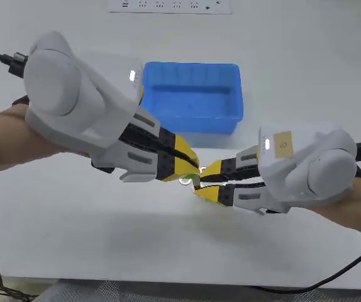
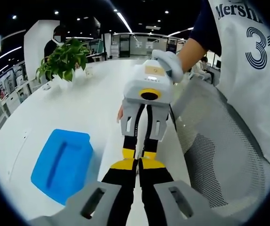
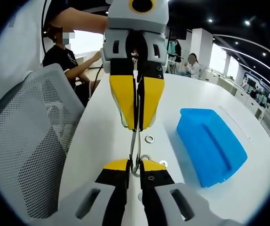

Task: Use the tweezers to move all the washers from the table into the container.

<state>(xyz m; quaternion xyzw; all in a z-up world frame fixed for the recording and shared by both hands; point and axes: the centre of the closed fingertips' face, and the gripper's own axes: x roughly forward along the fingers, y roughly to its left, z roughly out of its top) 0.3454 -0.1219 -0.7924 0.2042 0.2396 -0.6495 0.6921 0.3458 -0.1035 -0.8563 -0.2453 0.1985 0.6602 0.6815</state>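
My left gripper (image 1: 190, 168) and right gripper (image 1: 199, 184) meet tip to tip over the white table, just in front of the blue container (image 1: 193, 121). In the right gripper view, thin metal tweezers (image 3: 135, 141) run from the left gripper (image 3: 136, 125), whose yellow jaws are shut on them, down to my right gripper (image 3: 135, 170). Its jaws are closed to a narrow gap around the tweezers' lower end. Three small washers lie on the table by the tips: one (image 3: 149, 139) beside the tweezers, one (image 3: 145, 157) under them, one (image 3: 163, 163) to the right. The blue container (image 3: 212, 143) looks empty.
A grey mesh chair (image 3: 27, 141) stands at the table's near edge. A potted plant (image 2: 62, 59) sits far down the table. A printed sheet (image 1: 168, 6) lies at the far edge. A seated person (image 3: 64, 52) is behind. Cables trail from both grippers.
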